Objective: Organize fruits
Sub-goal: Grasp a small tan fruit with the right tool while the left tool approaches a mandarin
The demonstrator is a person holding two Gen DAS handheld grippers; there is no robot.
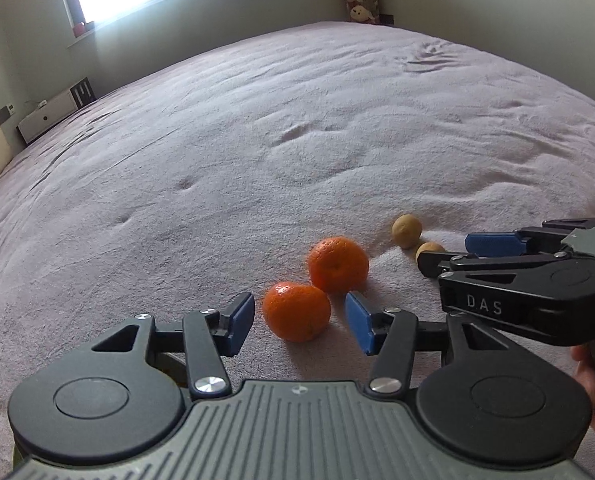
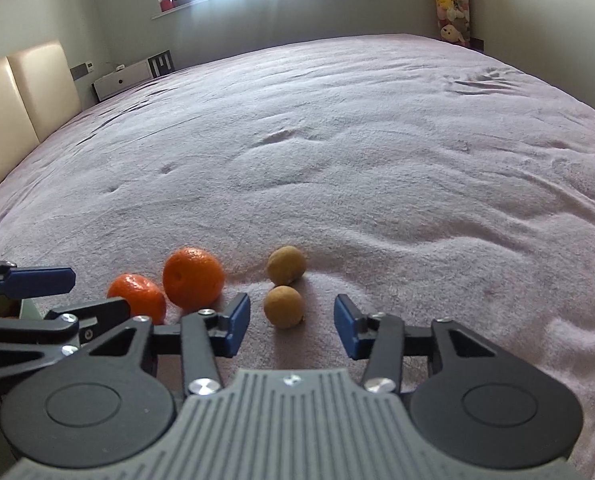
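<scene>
Left hand-held gripper (image 1: 299,322) is straddling the near tangerine (image 1: 296,311), jaws wide, not gripping. Right hand-held gripper (image 2: 291,322) is likewise bracketing the near brown fruit (image 2: 283,306) on the bed (image 2: 337,152). Partner fruits are sitting at 12 o'clock, presumably for pairing.

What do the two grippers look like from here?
Both match: the left gripper and the right gripper each have a grey ribbed body, round black hubs, black linkage arms with silver screws, and blue pads on the fingers. The right one, seen from the left wrist view, carries white "DAS" lettering. No cables or sleeves show.
</scene>
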